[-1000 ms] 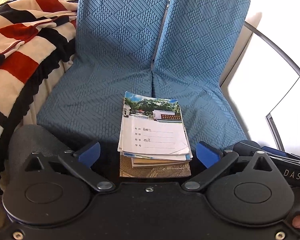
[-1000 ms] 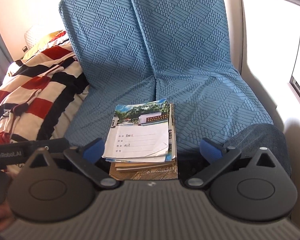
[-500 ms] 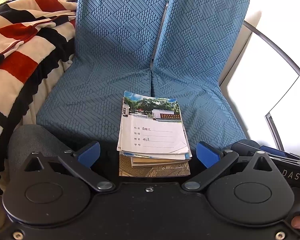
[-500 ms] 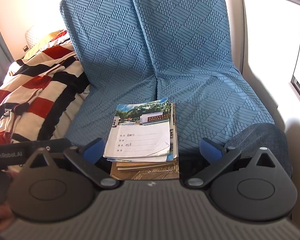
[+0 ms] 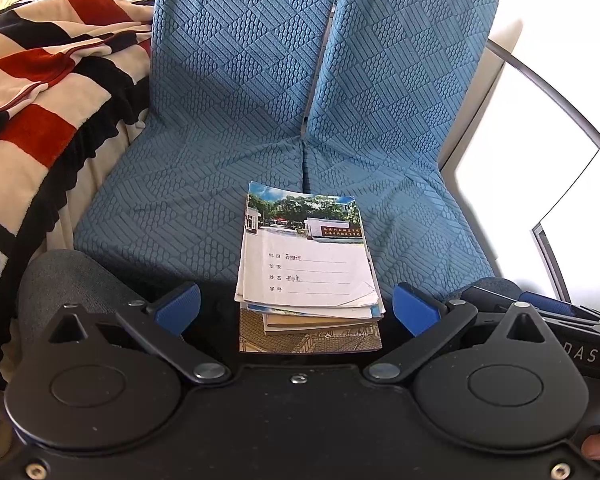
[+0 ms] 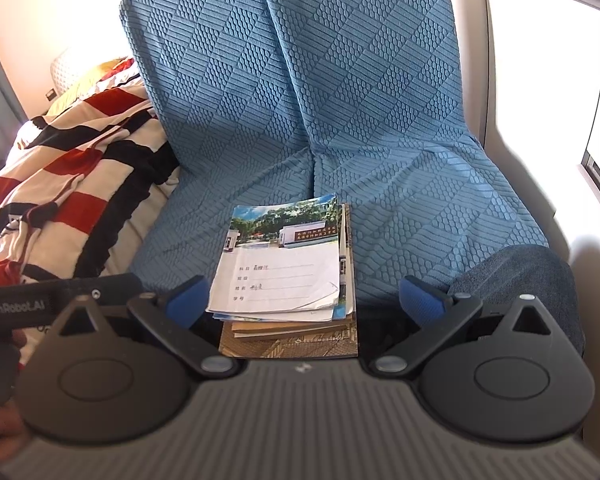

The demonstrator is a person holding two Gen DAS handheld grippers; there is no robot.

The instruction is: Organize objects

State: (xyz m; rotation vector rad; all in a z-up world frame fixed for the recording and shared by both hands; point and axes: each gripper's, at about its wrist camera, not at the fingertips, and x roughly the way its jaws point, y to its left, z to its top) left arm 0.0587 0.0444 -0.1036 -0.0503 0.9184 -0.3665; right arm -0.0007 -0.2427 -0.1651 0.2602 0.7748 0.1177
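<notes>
The blue quilted seat cover point(image 5: 204, 184) takes up most of what I see, draped over a chair's back and seat, with a red, black and cream striped blanket point(image 5: 40, 92) heaped on its left side. Bright window light washes out the right side.

On the seat, near its front edge, sits the stack of notebooks point(image 5: 308, 276). The top one has a photo of a building and trees across its upper part and a white panel with handwritten lines below. Under it lie several thinner booklets, then a wider book with a brownish patterned cover point(image 6: 288, 346) at the bottom. The pile looks gathered but not squared: the upper booklets sit a little askew and their edges fan out at the near corner.

The left gripper point(image 5: 296, 308) hangs just in front of the stack with its blue pads spread wide on either side, holding nothing. The right gripper point(image 6: 306, 300) does the same, jaws apart and empty, the stack framed between its pads.

My judgement is that the collecting is largely done, since no loose items show elsewhere on the seat. What seems left is neatening the edges or moving the pile to its proper place.
</notes>
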